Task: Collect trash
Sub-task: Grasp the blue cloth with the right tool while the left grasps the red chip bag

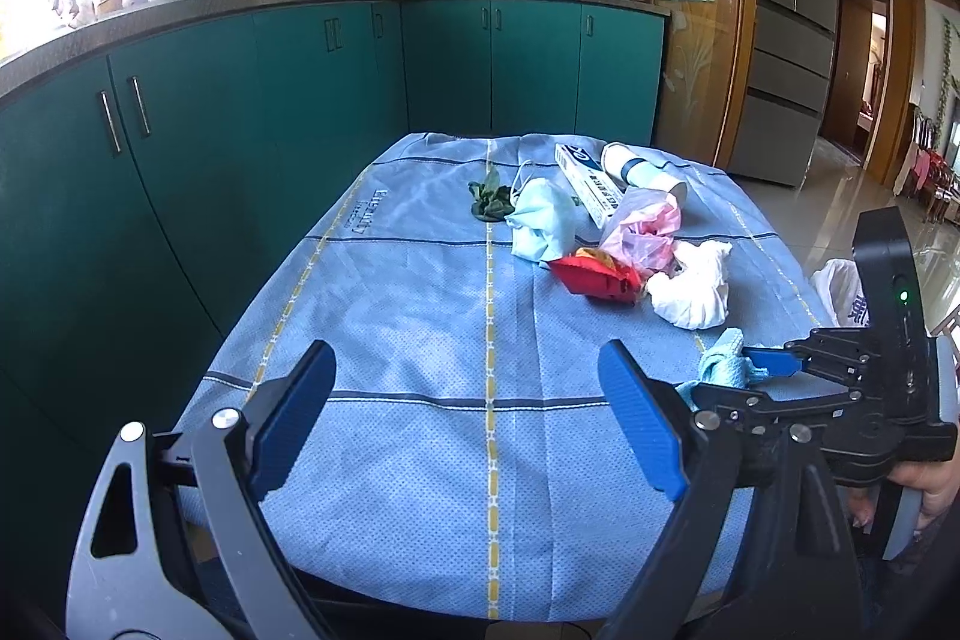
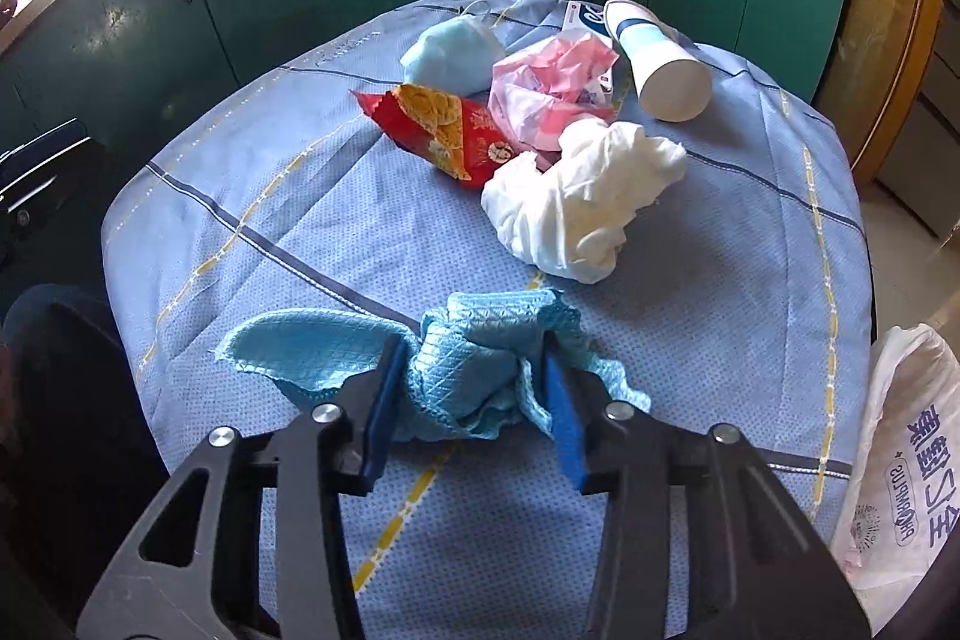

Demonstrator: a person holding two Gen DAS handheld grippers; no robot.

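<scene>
Right gripper clenched on light-blue cloth, both blue pads pressed into the bunched fabric, one corner of cloth flopping out left onto the bench. Cloth sits at near edge of bench, on the blue checked tablecloth. Left gripper released, jaws wide apart, nothing between them, hovering over the near part of the tablecloth. From left wrist view, right gripper shows at right side with cloth poking out beyond its tips.

Just past the cloth: crumpled white tissue wad. Touching its far-left side, red snack wrapper with yellow print, lying flat. Behind those, pink plastic bag, crumpled, touching both tissue and wrapper. Left of pink bag, light-blue face mask, bunched. Right of pink bag, paper cup on its side, white with blue band, mouth facing near-right. White-blue carton lies flat under/behind pink bag, beside the cup. Dark green leaf scrap far left of mask, just beside it.

White plastic shopping bag with blue print hangs off the right edge of bench. Teal cabinets behind, well apart.
</scene>
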